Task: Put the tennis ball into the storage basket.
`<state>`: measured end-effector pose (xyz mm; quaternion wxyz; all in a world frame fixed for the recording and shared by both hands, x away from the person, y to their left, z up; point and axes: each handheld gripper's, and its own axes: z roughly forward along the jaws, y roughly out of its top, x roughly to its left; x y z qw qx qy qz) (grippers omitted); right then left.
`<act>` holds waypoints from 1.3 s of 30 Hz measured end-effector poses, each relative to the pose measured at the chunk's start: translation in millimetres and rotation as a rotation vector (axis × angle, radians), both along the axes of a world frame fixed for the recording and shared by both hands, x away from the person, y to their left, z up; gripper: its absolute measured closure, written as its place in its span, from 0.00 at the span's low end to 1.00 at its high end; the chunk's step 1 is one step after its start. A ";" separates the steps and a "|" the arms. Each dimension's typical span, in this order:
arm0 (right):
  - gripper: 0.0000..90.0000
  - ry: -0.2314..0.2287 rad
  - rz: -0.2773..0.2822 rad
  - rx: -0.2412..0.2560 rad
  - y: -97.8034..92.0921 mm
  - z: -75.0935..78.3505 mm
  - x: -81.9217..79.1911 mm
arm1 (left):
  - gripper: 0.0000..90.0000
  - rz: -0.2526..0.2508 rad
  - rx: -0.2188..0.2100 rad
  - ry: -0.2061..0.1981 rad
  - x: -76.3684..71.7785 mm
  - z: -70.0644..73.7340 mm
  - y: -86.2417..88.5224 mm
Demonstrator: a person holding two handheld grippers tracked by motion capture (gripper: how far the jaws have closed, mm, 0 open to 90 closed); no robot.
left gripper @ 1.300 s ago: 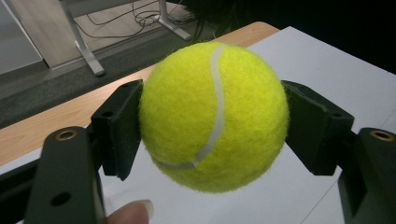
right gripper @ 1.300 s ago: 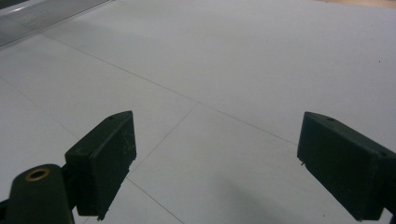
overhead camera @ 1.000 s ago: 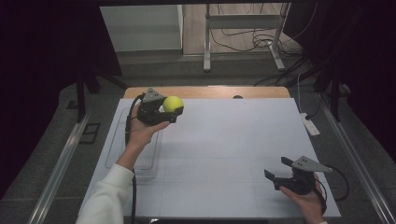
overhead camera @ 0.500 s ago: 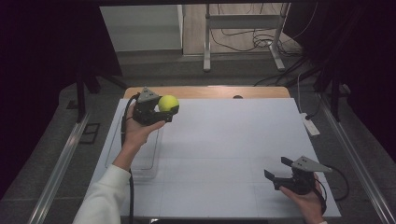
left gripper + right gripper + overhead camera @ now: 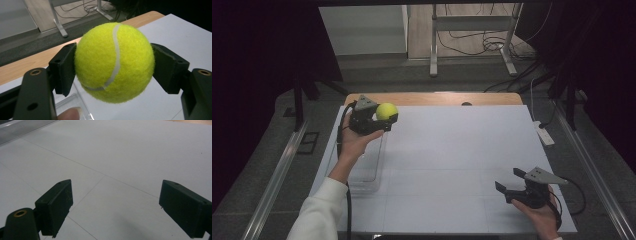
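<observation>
My left claw [image 5: 384,120] grips tennis ball [image 5: 113,62] above counter [image 5: 452,150] w/ clear tray; right claw [image 5: 115,210] wide, nothing btwn.

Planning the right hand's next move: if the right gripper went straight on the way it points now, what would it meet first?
Probably just the bare white table: the right gripper is open, angled down at it, nothing between the fingers. Depth is uncertain.

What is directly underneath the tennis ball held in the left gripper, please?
Below the tennis ball lie the white table and a clear container's edge. The ball hides what lies straight beneath it.
</observation>
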<state>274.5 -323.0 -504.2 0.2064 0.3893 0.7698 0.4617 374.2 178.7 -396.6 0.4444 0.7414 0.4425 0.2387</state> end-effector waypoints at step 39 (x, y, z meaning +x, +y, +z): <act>0.13 -0.002 -0.002 -0.005 0.8 0.1 -0.2 | 0.31 0.138 0.016 0.007 5.4 -2.5 44.7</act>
